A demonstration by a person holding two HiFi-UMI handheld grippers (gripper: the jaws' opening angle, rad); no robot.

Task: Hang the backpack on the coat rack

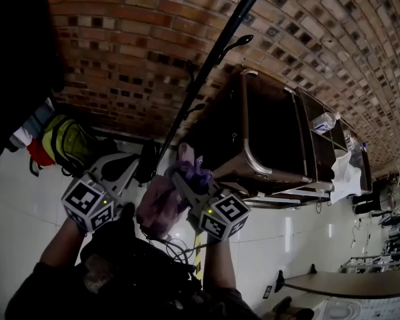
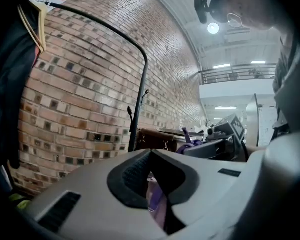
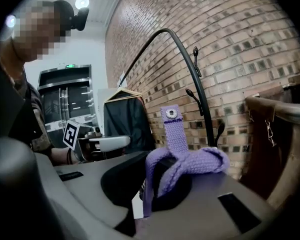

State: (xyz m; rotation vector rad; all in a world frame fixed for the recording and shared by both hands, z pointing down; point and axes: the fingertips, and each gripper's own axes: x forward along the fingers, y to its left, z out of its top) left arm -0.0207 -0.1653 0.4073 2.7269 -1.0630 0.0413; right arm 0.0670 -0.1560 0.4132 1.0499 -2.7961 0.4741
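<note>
A pinkish-purple backpack (image 1: 159, 207) hangs between my two grippers, low in the head view. My left gripper (image 1: 142, 170) is shut on a purple strap (image 2: 156, 200) of it, seen deep between the jaws (image 2: 151, 178). Shut as well, my right gripper (image 1: 181, 179) pinches a knitted purple loop with a metal snap (image 3: 176, 140), which bunches over the jaws (image 3: 153, 182). The black coat rack pole (image 1: 213, 65) rises just beyond the grippers, with curved hooks (image 1: 237, 43). It also shows as a bent black pole (image 2: 139, 104) and as the coat rack (image 3: 199, 91) against the brick wall.
A brown cabinet with metal rails (image 1: 267, 135) stands right of the rack, close to the right gripper (image 3: 270, 134). Dark clothes (image 1: 13, 59) hang at the left above a yellow-green bag (image 1: 63, 142). A bottle (image 1: 323, 122) and white bags (image 1: 343, 172) sit on shelves beyond.
</note>
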